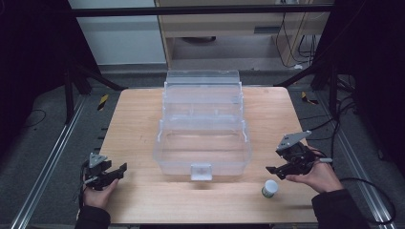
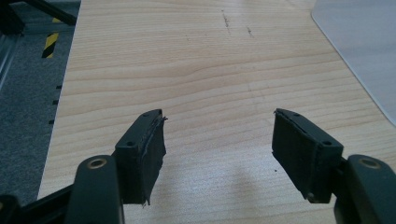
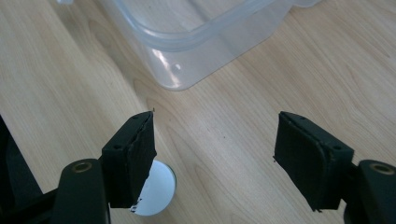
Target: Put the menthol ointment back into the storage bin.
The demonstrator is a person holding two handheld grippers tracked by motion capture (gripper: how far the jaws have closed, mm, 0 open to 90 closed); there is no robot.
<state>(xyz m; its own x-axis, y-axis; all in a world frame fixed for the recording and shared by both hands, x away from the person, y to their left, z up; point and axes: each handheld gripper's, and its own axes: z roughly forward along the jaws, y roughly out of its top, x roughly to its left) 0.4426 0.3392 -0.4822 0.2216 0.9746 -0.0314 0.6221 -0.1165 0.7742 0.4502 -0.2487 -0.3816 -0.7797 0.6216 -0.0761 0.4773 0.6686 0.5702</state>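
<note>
Wooden table (image 1: 138, 124) — clear plastic box (image 1: 203, 143) at ctr, sm. white-lidded jar (image 1: 270, 188) nr front-right edge

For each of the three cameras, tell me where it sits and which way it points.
High view: above the person's side, looking forward and down on the table; both hands show.
Left gripper view: on the left gripper, facing bare wood.
Right gripper view: on the right gripper, facing the clear box and jar.
The high and right gripper views share the jar.

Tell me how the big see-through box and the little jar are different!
The box is large, clear and open; the jar is small, greenish and closed by a white lid. The box sits mid-table; the jar stands near the front edge by the right gripper. Both rest on the wooden table.
</note>
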